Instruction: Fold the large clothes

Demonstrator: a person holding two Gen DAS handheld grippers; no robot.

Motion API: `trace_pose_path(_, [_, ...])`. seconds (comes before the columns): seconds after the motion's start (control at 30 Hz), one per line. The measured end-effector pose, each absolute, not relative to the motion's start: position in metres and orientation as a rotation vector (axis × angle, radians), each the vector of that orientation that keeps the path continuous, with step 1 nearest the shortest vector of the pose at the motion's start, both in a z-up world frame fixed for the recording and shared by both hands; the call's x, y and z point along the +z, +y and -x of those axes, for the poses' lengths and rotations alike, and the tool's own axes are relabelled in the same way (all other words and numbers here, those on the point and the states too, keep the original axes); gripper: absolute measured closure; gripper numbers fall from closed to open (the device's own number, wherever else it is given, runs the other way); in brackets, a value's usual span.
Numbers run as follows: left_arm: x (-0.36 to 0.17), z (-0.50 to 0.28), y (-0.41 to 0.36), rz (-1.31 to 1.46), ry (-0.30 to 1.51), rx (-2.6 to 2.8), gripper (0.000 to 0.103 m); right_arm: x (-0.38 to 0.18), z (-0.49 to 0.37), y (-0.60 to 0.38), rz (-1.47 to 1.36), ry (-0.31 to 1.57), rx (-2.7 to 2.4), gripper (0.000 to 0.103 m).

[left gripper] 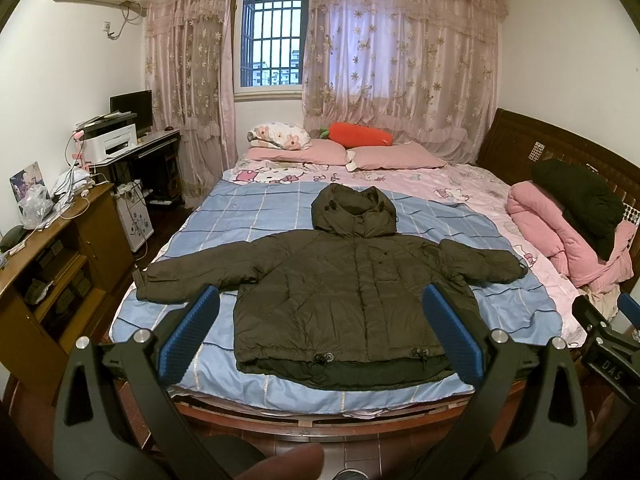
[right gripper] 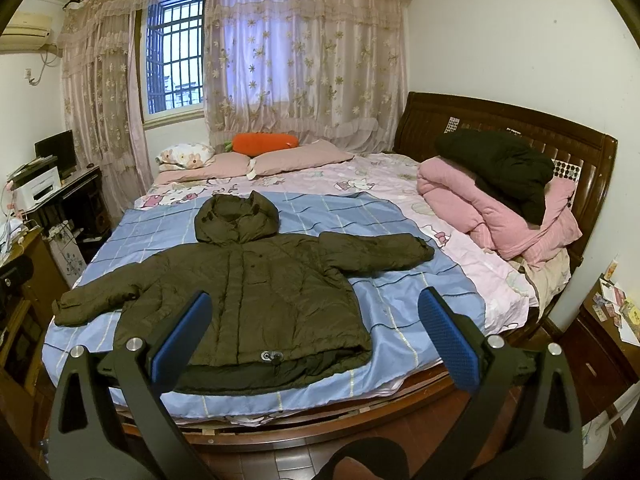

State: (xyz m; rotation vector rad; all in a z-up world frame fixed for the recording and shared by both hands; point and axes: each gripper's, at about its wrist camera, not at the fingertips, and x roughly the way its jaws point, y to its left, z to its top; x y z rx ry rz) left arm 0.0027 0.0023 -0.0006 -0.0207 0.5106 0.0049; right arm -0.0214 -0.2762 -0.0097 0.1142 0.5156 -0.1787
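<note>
A large olive-brown hooded puffer jacket [left gripper: 340,280] lies flat, front up, on the blue checked sheet [left gripper: 248,208] of the bed, sleeves spread to both sides and hood toward the pillows. It also shows in the right wrist view [right gripper: 256,292]. My left gripper [left gripper: 322,300] is open and empty, held off the foot of the bed in front of the jacket's hem. My right gripper [right gripper: 316,304] is open and empty, also off the foot of the bed, to the right of the jacket's hem. It shows at the right edge of the left wrist view [left gripper: 608,320].
A pink quilt [right gripper: 492,208] with a black garment [right gripper: 500,168] on it lies at the bed's right by the wooden headboard [right gripper: 500,120]. Pillows [left gripper: 348,154] and an orange carrot cushion [left gripper: 366,134] lie at the far side. A wooden cabinet [left gripper: 52,256] and desk stand left.
</note>
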Motion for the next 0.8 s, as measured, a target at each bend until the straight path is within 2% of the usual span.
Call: trace_pose_path(0.8, [-0.0003, -0.0011, 0.0016, 0.022, 0.508, 0.006, 0.002, -0.0087, 0.0204, -0.2752, -0.109, 0.513, -0.182, 0.001])
